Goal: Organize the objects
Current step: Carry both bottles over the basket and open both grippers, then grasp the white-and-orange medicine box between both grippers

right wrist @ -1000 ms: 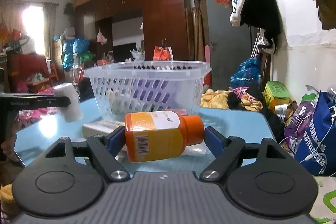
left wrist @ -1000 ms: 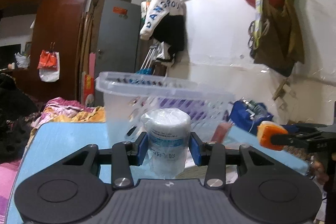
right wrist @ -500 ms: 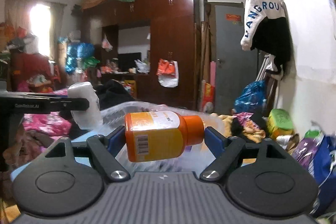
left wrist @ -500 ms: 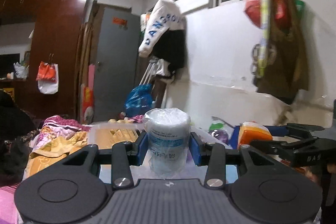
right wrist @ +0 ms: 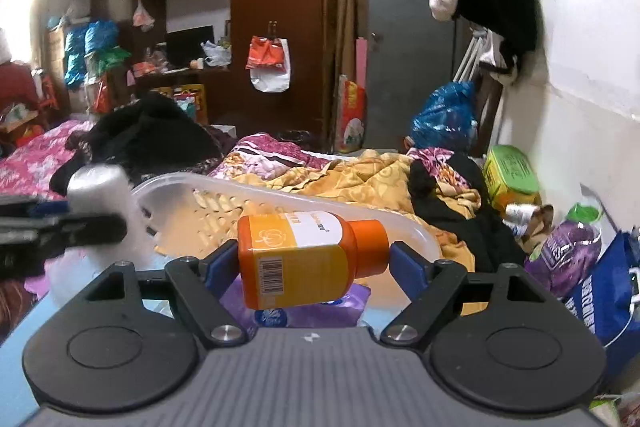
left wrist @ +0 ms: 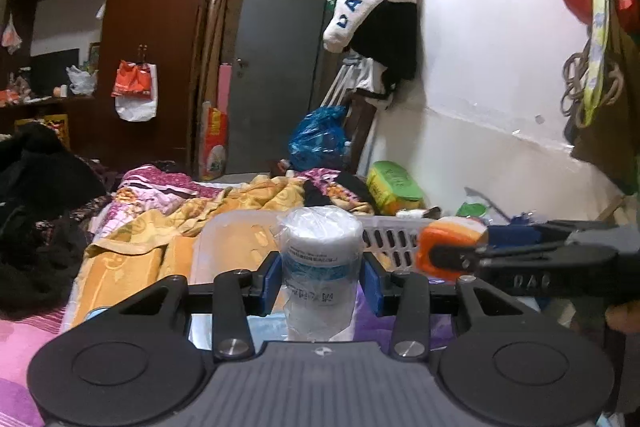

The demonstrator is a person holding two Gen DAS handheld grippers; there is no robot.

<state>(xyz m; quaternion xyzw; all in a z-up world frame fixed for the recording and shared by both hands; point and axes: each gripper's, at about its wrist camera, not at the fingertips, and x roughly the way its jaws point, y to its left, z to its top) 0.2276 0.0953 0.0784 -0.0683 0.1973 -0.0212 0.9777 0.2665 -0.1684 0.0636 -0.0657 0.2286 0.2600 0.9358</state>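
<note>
My left gripper [left wrist: 320, 277] is shut on a white plastic-wrapped jar [left wrist: 320, 267], held upright above the clear plastic basket [left wrist: 236, 231]. The right gripper [right wrist: 312, 261] is shut on an orange bottle [right wrist: 308, 259] that lies sideways, its cap against the right pad, over the basket's rim [right wrist: 280, 195]. Something purple [right wrist: 312, 311] lies inside the basket beneath the bottle. In the left wrist view the orange bottle [left wrist: 444, 243] shows at the right in the other gripper. In the right wrist view the white jar [right wrist: 104, 195] shows at the left.
Behind the basket lies a bed with yellow and pink blankets [left wrist: 248, 199] and black clothes [right wrist: 152, 143]. A green box [left wrist: 394, 187] and bags [right wrist: 572, 251] sit along the white wall on the right. A light blue tabletop [right wrist: 16, 363] is at the lower left.
Both grippers rose and moved forward with their loads. The basket, seen from the side in front of them before, now lies below them and I look down into it.
</note>
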